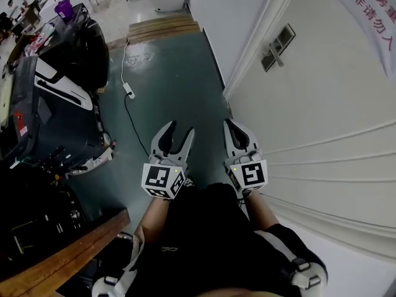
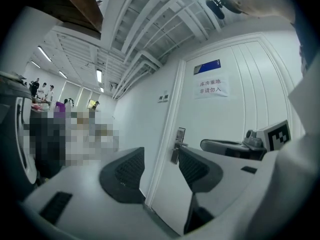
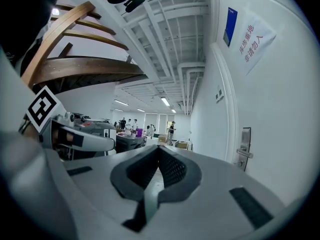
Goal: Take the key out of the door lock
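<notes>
The white door point(image 1: 322, 104) stands at the right, with its lock plate and lever handle point(image 1: 275, 47) well ahead of both grippers. The lock plate point(image 2: 177, 143) shows in the left gripper view, and the lock plate point(image 3: 244, 146) shows in the right gripper view. I cannot make out the key at this distance. My left gripper point(image 1: 177, 136) is open and holds nothing. Beside it, close to the door, my right gripper point(image 1: 237, 132) is shut and empty. Both hang far short of the lock.
A sign with red print point(image 1: 374, 14) is on the door. Black machines point(image 1: 55, 104) line the left side. A power strip with its cable point(image 1: 129, 90) lies on the green floor. Wooden planks point(image 1: 164, 25) lie farther off. A wooden board point(image 1: 62, 258) is at lower left.
</notes>
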A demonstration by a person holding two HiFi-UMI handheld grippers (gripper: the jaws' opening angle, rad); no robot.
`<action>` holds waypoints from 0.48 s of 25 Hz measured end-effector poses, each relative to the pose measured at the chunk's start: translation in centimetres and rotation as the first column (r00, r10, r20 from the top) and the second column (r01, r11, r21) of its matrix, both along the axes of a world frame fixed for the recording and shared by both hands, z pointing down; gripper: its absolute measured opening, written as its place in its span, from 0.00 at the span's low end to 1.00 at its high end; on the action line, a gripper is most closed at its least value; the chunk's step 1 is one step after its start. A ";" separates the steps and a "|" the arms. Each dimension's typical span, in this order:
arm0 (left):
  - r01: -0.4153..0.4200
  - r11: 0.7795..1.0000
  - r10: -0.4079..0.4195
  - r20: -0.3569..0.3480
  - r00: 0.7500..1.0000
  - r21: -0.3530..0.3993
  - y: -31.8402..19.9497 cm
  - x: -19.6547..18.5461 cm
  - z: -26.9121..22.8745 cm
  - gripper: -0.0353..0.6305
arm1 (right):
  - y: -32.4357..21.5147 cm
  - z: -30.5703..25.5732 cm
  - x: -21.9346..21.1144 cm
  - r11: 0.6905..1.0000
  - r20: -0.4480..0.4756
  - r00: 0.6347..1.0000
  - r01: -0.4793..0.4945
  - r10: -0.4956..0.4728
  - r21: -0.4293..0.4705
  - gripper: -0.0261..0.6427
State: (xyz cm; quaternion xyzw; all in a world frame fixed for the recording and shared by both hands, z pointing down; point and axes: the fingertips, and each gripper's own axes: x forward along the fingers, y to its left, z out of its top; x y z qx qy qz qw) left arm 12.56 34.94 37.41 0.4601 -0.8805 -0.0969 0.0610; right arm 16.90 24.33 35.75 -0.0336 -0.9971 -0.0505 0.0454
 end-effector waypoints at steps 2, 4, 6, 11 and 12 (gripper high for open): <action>0.001 1.000 -0.001 -0.005 1.000 0.002 0.3 -0.8 0.1 0.35 | -0.1 0.1 -0.5 1.000 -0.023 1.000 -0.016 0.016 0.007 0.05; 0.000 1.000 0.000 -0.010 1.000 0.006 0.5 -1.6 0.2 0.35 | -0.3 0.2 -1.1 1.000 -0.010 1.000 -0.020 0.021 0.015 0.05; -0.006 1.000 0.006 -0.020 1.000 0.006 0.3 -2.7 0.5 0.35 | -0.6 0.4 -2.2 1.000 0.007 1.000 -0.023 0.023 0.011 0.05; -0.032 0.999 0.031 -0.025 0.999 -0.003 -1.7 -5.5 0.7 0.35 | -2.3 1.4 -5.0 0.999 -0.035 0.998 -0.046 0.045 -0.026 0.05; -0.035 0.999 0.035 -0.023 0.999 -0.003 -2.2 -6.2 0.7 0.35 | -2.8 1.5 -5.8 0.998 -0.047 0.998 -0.052 0.050 -0.027 0.05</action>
